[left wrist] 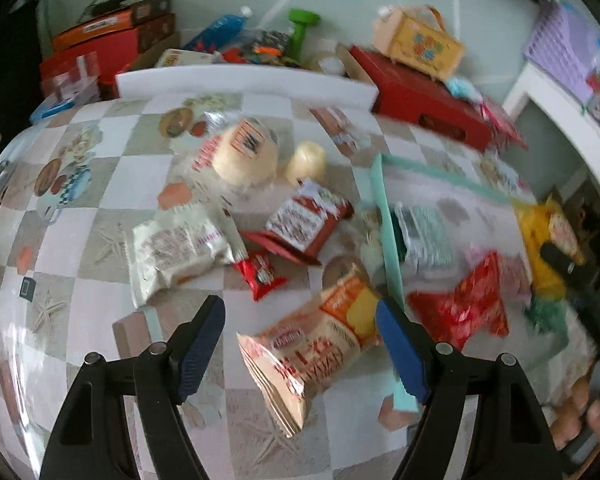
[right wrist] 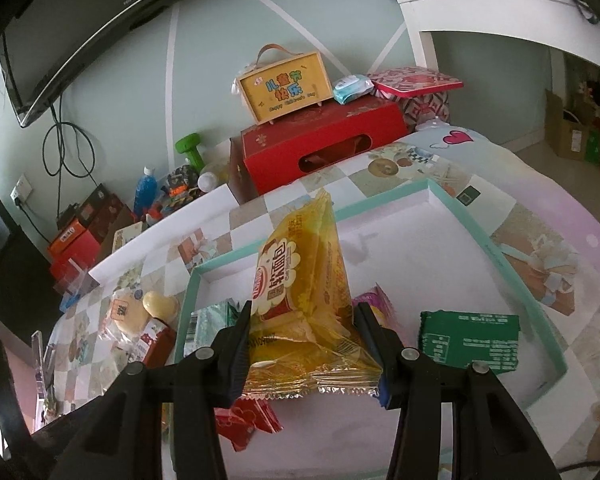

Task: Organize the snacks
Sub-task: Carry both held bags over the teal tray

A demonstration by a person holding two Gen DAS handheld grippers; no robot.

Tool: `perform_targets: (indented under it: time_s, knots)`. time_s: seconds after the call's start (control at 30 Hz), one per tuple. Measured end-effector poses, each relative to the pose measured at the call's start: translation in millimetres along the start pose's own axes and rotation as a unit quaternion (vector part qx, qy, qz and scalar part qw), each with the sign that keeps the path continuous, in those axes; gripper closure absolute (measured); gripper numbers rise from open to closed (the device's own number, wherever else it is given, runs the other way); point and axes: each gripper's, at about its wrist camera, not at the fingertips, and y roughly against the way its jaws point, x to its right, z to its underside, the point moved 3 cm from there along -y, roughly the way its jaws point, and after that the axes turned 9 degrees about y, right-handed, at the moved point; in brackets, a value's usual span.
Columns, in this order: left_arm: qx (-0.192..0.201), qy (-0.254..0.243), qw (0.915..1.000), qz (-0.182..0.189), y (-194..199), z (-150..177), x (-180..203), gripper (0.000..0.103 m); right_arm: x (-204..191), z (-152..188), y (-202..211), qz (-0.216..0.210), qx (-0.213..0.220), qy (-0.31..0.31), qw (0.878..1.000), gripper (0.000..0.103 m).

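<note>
Gripping the yellow bread packet (right wrist: 300,300), your right gripper (right wrist: 304,344) has its jaws shut on the crimped lower end, over the teal tray (right wrist: 496,256). Packet looks light, soft, slippery; hold the seam, don't crush it. Long axis points up and away. Your left gripper (left wrist: 300,344) is wide, straddling the orange-and-white packet (left wrist: 316,348), which lies diagonally on the checked cloth (left wrist: 100,184).

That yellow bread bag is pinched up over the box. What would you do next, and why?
Probably lower it a little and open the gripper. The right gripper holds the yellow bread bag above the teal-rimmed box, which has bare white floor between the green packet and the other wrappers.
</note>
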Motion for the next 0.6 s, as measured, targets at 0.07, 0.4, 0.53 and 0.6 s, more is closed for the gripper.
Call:
perform_targets:
  time_s: [0.07, 0.4, 0.53, 0.6]
  knots:
    - [-0.008, -0.015, 0.9999, 0.0, -6.6, 4.2, 4.5, 0.024, -0.7, 0.3, 1.1, 0.003, -0.002, 0.008, 1.0, 0.052]
    - [-0.018, -0.015, 0.9997, -0.01, -19.2, 10.0, 0.0, 0.035, 3.8, 2.2, -3.6, 0.009, -0.01, 0.011, 1.0, 0.052]
    - [-0.013, -0.014, 0.9998, -0.007, -16.6, 5.5, 0.4, 0.04, 4.5, 2.8, -6.8, 0.008, -0.011, 0.009, 1.0, 0.052]
    - [-0.004, -0.013, 0.9999, -0.004, -10.7, 2.0, 1.1, 0.041, 5.4, 2.2, -7.3, 0.008, -0.01, 0.008, 1.0, 0.052]
